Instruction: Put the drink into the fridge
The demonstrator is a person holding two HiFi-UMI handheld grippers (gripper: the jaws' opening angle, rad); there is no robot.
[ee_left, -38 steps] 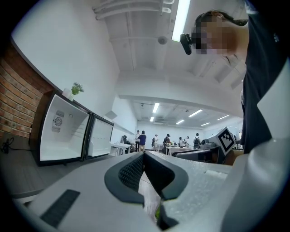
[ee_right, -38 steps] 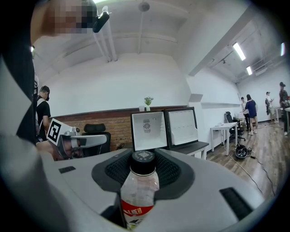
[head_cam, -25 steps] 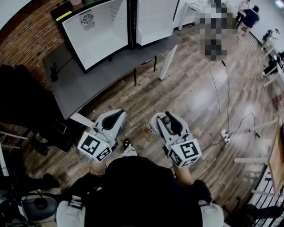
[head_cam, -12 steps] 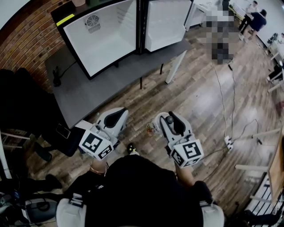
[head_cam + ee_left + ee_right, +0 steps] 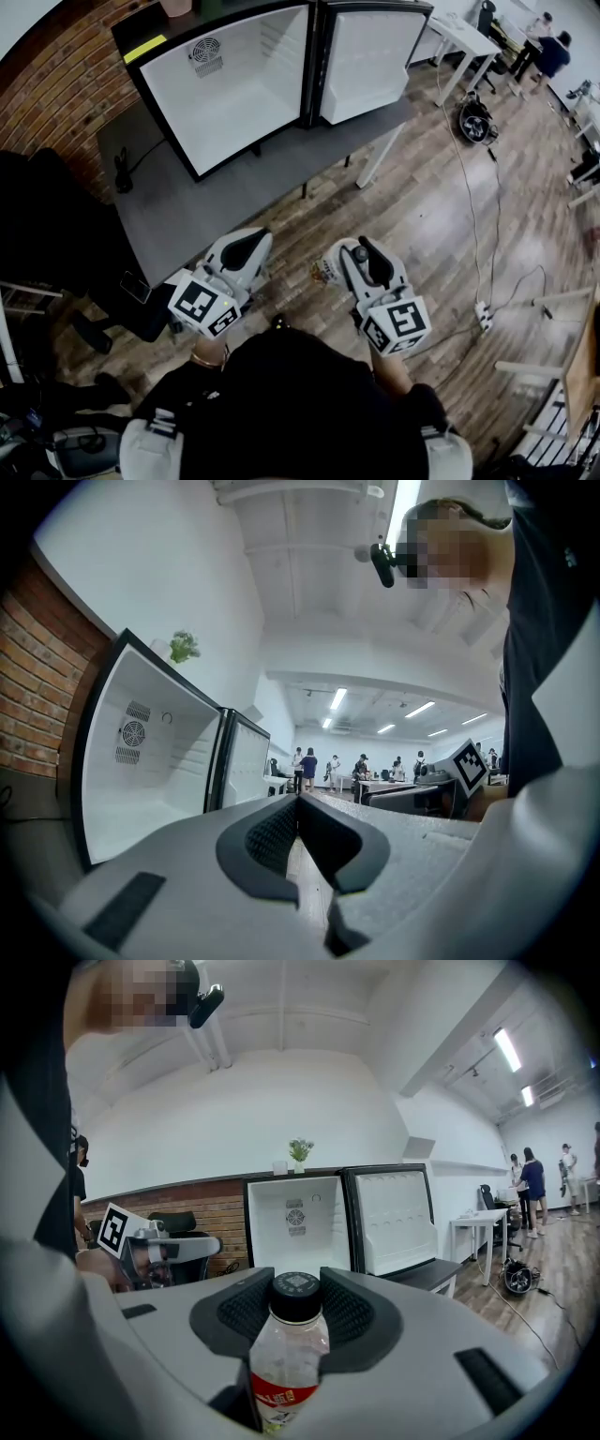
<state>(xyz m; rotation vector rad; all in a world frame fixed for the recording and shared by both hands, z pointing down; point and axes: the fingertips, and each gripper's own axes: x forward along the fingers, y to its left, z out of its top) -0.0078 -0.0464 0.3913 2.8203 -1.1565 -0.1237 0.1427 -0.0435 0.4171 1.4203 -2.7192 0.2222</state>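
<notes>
The drink bottle (image 5: pixel 289 1344) is clamped upright in the right hand-held gripper (image 5: pixel 296 1303), above the floor (image 5: pixel 422 216), short of the table (image 5: pixel 187 211) where the fridge (image 5: pixel 234 89) is stood open. The left hand-held gripper (image 5: pixel 298 810) is held alongside, jaws pressed together.

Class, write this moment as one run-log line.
right tongs: shut on drink bottle | left tongs: shut, empty | fridge: open
</notes>
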